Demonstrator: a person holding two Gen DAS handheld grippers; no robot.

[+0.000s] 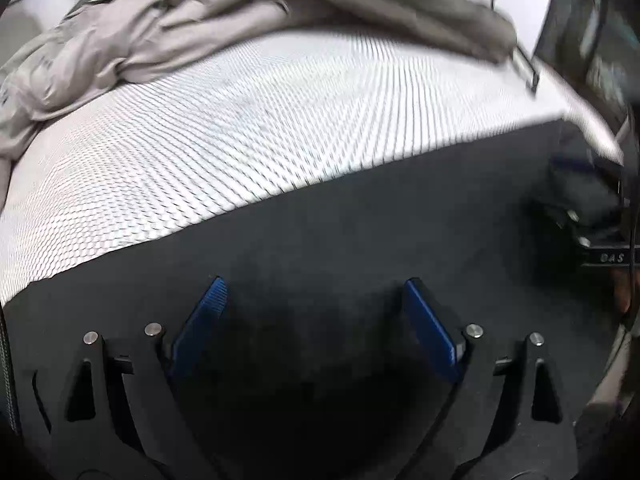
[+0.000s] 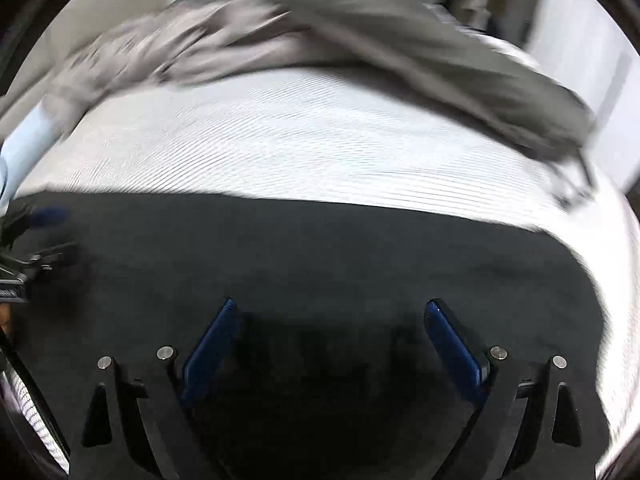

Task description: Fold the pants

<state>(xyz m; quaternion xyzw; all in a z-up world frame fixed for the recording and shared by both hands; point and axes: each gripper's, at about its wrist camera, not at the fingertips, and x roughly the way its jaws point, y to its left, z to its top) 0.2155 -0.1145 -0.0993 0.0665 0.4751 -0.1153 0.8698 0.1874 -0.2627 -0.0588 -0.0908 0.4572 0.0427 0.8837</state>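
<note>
Dark charcoal pants (image 1: 340, 220) lie flat on a white textured bed cover (image 1: 240, 120), filling the near part of both views (image 2: 320, 248). My left gripper (image 1: 316, 284) is open with blue pads, just above the dark fabric and holding nothing. My right gripper (image 2: 332, 306) is also open and empty above the same pants. The right gripper (image 1: 592, 208) shows at the right edge of the left wrist view; the left gripper (image 2: 24, 252) shows at the left edge of the right wrist view.
A crumpled pile of light grey clothing (image 1: 140, 40) and a darker olive-grey garment (image 1: 400, 4) lie at the far side of the bed; both also show in the right wrist view (image 2: 440, 60). The white cover (image 2: 320, 140) separates them from the pants.
</note>
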